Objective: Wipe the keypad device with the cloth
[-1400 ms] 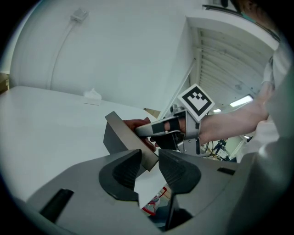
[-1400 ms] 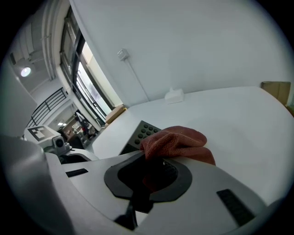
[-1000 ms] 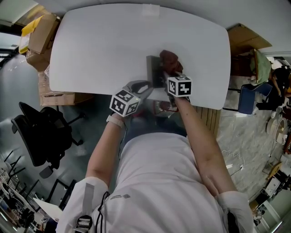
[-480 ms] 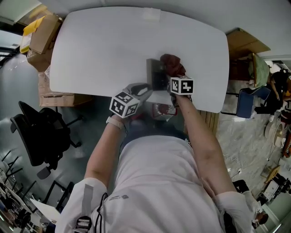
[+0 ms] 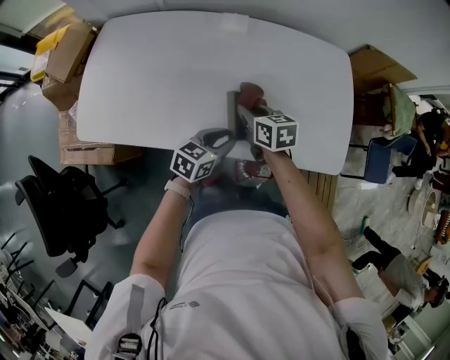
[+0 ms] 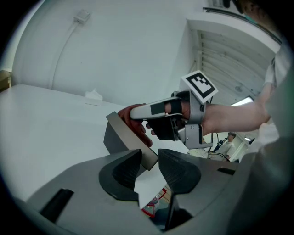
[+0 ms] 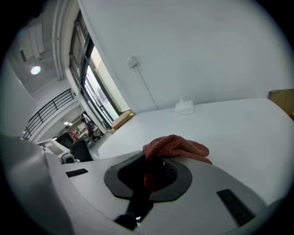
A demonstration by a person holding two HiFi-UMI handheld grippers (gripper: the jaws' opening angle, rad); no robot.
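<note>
The keypad device [image 5: 235,114], a grey box, sits near the front edge of the white table [image 5: 155,70]. In the left gripper view its near corner [image 6: 146,157] sits between my left gripper's [image 6: 148,170] jaws, which are closed on it. In the head view that left gripper [image 5: 226,135] reaches the device from the lower left. My right gripper [image 5: 251,107] is shut on a red cloth [image 5: 251,91] and presses it on the device's top. The cloth [image 7: 177,148] bunches out of the right gripper's [image 7: 154,176] jaws. The right gripper [image 6: 136,113] and the cloth [image 6: 134,125] also show in the left gripper view.
A small white packet [image 5: 234,17] lies at the table's far edge. Cardboard boxes [image 5: 63,53] stand past the table's left end, with a black office chair [image 5: 63,204] below them. A wooden piece [image 5: 380,60] and a blue chair [image 5: 383,151] are at the right.
My right gripper has slid the red cloth to the left across the device's top. The left gripper has held still on the device.
</note>
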